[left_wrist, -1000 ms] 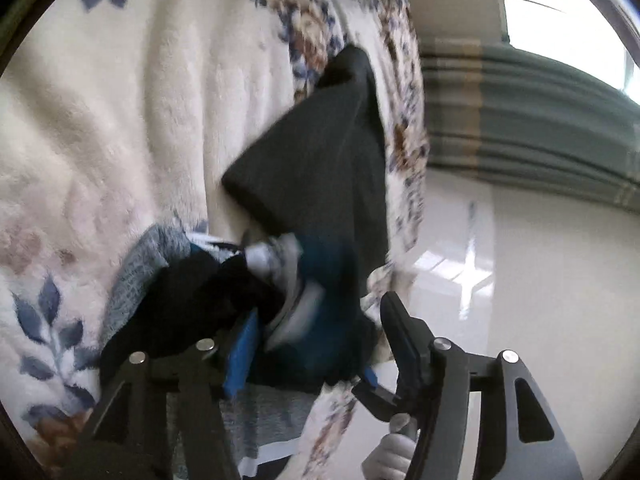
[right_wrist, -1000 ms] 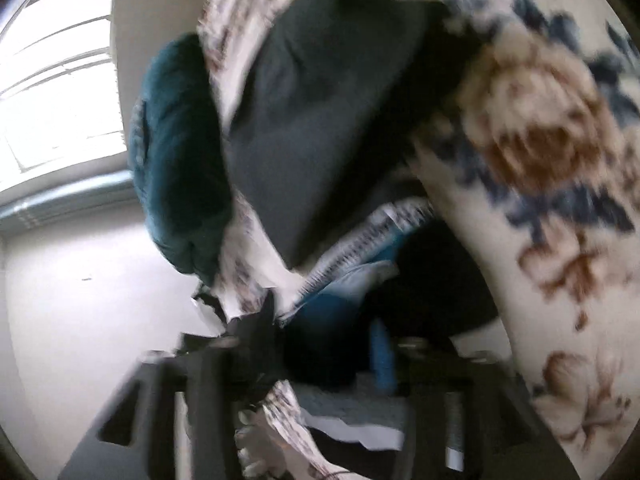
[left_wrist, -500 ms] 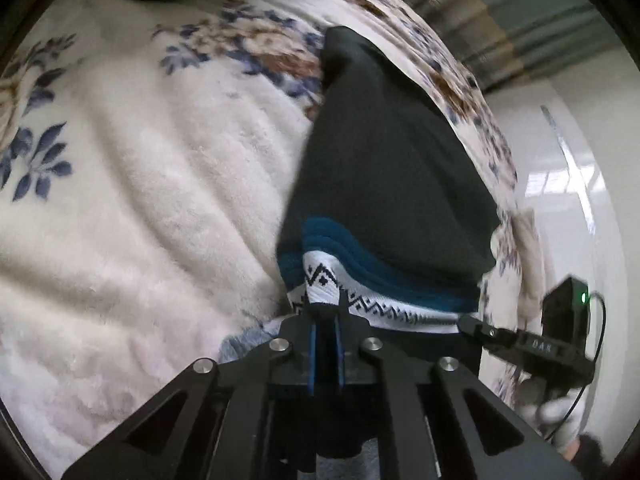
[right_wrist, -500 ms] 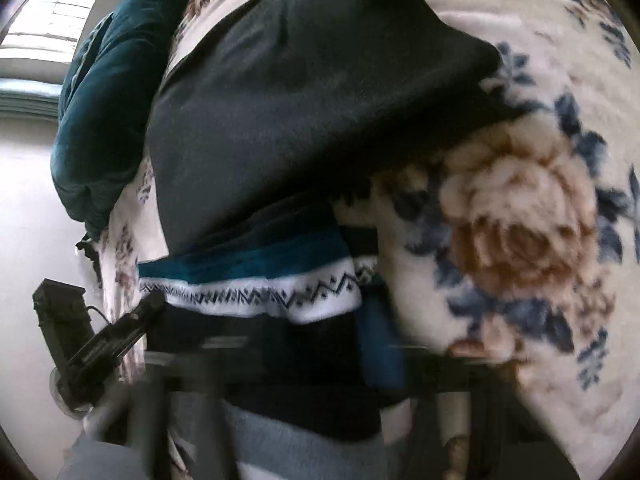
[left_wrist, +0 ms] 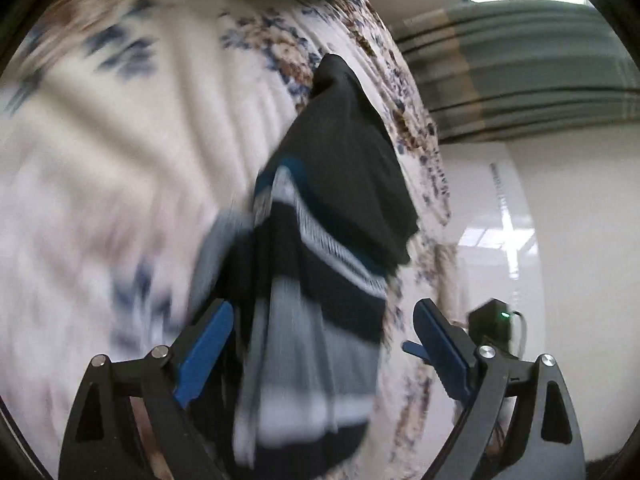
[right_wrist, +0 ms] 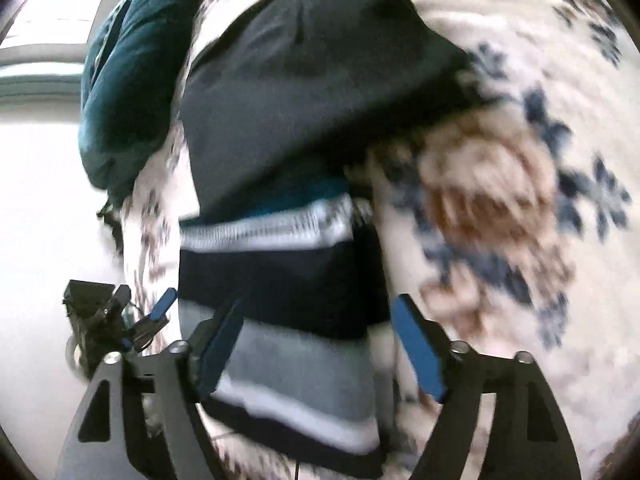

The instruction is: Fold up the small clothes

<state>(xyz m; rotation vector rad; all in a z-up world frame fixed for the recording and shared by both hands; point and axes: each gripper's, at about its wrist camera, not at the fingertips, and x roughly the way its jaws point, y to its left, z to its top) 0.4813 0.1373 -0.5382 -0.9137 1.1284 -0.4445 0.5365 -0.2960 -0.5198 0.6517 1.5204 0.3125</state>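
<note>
The striped garment lies on the floral blanket, close to the blanket's edge by the pale floor. It shows bands of black, grey and white, with a teal and white patterned strip across it. A dark grey cloth lies on top of its far part, reaching away over the blanket toward a teal cushion at the bed's far end.

The left gripper has just opened its jaws, and they now stand wide. The garment's near end lies between the blue pads, but neither pad presses on it. In this view the right gripper shows as a small black shape with a green light at the lower right, past the blanket's edge.

The right gripper has also just opened, and its jaws are wide, one on each side of the garment's grey and black bands, with no grip on the cloth. The left gripper appears at the lower left of this view, beside the garment's edge over the floor.

Both pictures are blurred, so fine folds in the cloth cannot be made out.
</note>
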